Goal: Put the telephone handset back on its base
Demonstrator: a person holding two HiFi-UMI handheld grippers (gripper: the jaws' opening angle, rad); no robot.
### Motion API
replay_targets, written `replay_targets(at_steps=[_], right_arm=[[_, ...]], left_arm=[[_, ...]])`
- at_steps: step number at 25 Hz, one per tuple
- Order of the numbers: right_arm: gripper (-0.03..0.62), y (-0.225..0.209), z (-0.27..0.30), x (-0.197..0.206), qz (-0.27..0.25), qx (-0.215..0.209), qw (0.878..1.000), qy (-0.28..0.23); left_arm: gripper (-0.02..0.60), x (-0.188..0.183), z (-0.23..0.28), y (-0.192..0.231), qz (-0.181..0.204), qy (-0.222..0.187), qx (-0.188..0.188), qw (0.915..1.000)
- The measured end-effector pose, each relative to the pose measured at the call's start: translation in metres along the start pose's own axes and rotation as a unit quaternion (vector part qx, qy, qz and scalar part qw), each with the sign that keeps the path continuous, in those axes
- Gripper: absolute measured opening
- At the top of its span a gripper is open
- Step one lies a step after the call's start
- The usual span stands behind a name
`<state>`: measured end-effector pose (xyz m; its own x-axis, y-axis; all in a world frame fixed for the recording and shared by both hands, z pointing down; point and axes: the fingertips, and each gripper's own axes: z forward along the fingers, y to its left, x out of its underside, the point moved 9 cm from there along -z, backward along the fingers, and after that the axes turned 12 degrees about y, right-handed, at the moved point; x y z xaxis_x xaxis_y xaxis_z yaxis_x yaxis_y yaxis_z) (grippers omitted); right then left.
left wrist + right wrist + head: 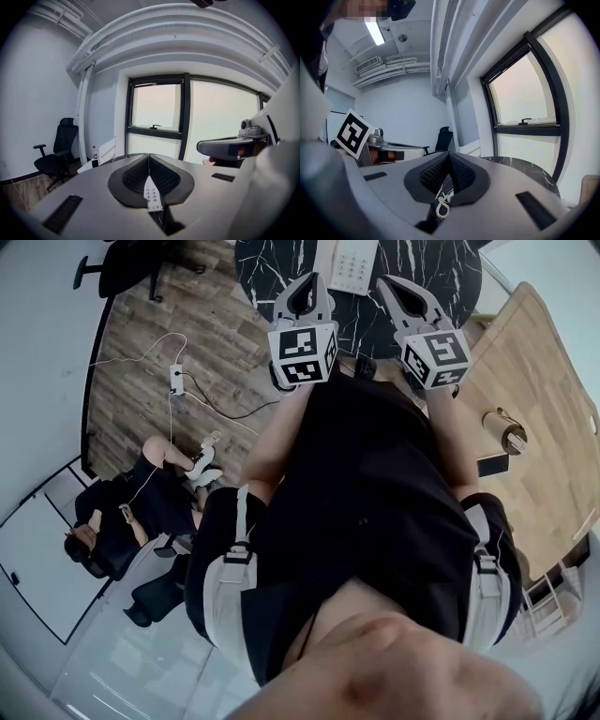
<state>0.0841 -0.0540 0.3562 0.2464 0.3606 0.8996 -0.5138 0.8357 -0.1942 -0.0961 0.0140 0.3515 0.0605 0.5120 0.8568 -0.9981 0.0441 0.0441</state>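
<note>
Person stands over dark marble bench (441, 268). Left gripper (149, 164) and right gripper (450, 161) both pinched shut, empty, held near level just short of white telephone (354, 263). Keypad (152, 194) shows through gap under left jaws, coiled cord (442, 206) under right. Grippers flank phone, likely keeping both ends in reach. Whether handset sits on base: not clear.

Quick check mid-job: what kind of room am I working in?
Probably an office or meeting room: a black office chair by the wall, a desk telephone on a round black marble table, and a wide window.
</note>
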Motion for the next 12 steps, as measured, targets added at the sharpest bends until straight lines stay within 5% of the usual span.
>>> replay_targets(at_steps=[12], right_arm=[[0.029,-0.0032,-0.0012,0.0013,0.002,0.006,1.000,0.003]], left_arm=[[0.018,0.0023,0.0066,-0.0031,0.007,0.006,0.001,1.0000]])
